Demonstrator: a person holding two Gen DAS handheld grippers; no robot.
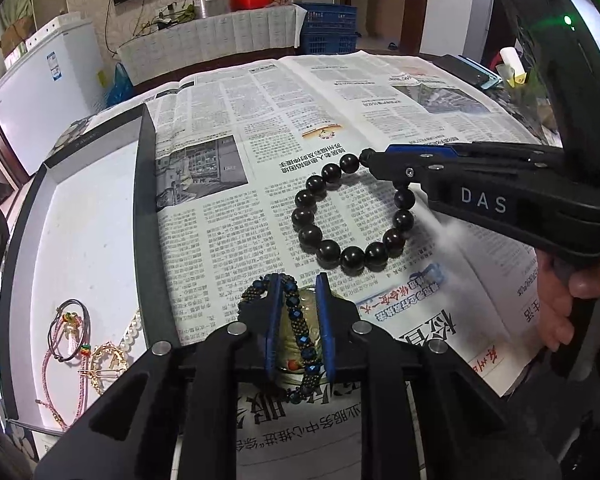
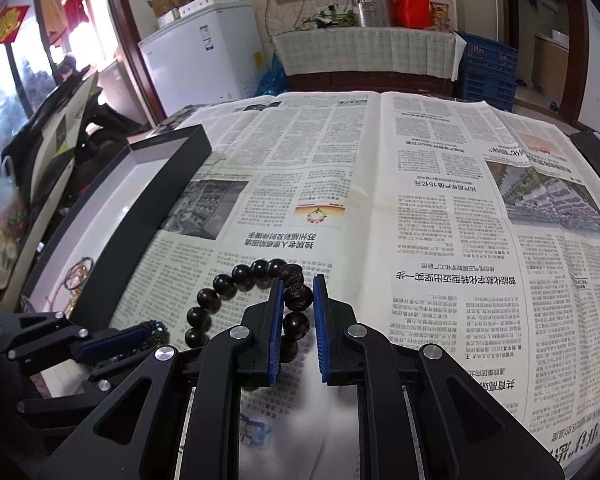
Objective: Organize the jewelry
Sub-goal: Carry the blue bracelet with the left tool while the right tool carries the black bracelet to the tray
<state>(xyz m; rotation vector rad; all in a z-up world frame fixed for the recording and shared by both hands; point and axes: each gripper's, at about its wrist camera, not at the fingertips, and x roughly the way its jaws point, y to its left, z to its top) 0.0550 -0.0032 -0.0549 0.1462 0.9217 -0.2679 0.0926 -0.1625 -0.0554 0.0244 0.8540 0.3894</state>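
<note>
Partway: cord bracelets (image 1: 66,334) already in box (image 1: 144,184) at 9 o'clock; left gripper (image 1: 300,292) jaws hold blue beaded bracelet (image 1: 300,320), right gripper (image 2: 296,296) jaws narrow around black bead bracelet (image 1: 350,216), unboxed.

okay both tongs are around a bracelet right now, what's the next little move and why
Probably lift the right tongs a little, then carry the dark bead bracelet left toward the open box. Its pads appear closed on a carved bead, while most of the loop lies on the newspaper. The box already holds other jewelry. The left tongs straddle the blue beaded bracelet.
</note>
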